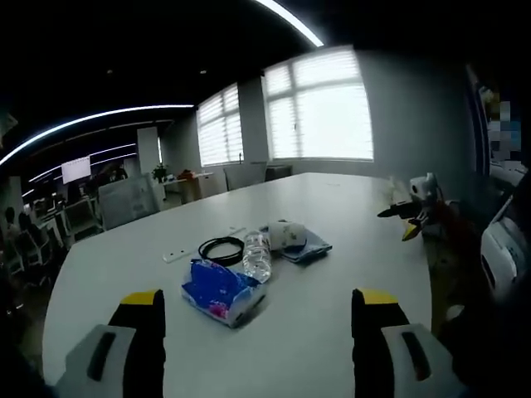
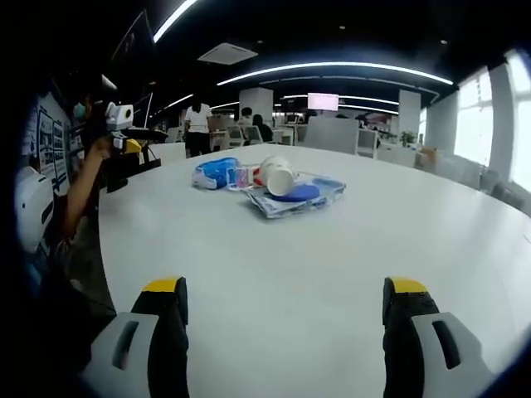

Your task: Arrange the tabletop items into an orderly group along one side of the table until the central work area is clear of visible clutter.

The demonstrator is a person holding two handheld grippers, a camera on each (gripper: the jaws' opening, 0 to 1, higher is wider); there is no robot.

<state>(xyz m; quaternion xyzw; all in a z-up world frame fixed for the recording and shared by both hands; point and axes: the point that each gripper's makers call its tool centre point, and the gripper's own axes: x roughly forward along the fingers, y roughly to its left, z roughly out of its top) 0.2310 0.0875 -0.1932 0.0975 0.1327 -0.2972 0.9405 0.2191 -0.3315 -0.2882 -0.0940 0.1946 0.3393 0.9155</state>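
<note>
A blue tissue pack [image 1: 220,292], water bottle [image 1: 257,255], black cable coil [image 1: 221,249] and paper cup [image 2: 278,175] are clustered mid-desk [image 1: 348,249], at twelve o'clock. The left claw [image 1: 258,319] and right claw [image 2: 282,311] are held wide open, empty.

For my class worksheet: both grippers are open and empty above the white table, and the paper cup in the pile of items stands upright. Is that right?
Not quite. In the right gripper view the paper cup lies on its side, not upright. The rest holds: left gripper and right gripper are open and empty above the white table.
</note>
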